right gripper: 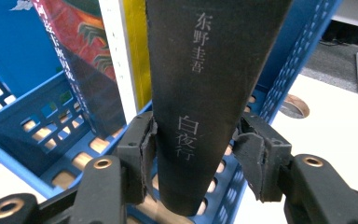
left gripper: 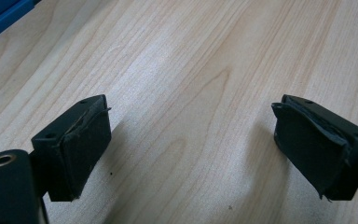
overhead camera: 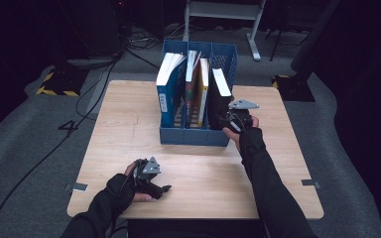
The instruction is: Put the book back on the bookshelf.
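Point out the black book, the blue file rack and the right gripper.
black book (right gripper: 200, 93), right gripper view, on its spine.
blue file rack (overhead camera: 193, 137), high view, on its front wall.
right gripper (right gripper: 196, 154), right gripper view, midway between its fingertips.

**Blue rack, black spine, pale wood**

The file rack (overhead camera: 193, 136) is mid-blue plastic, its walls pierced with a grid of small slots. The book (right gripper: 205, 93) at the right gripper (right gripper: 193, 154) has a matt black spine with pale grey characters and white page edges. Beside it stand a yellow-covered book (right gripper: 137, 56) and one with a red and green pattern (right gripper: 79, 42); a blue-covered book (overhead camera: 167, 96) fills the far compartment. The worktop (left gripper: 191, 70) is light wood with wavy brown grain. Both grippers' fingers (left gripper: 81, 144) are black.
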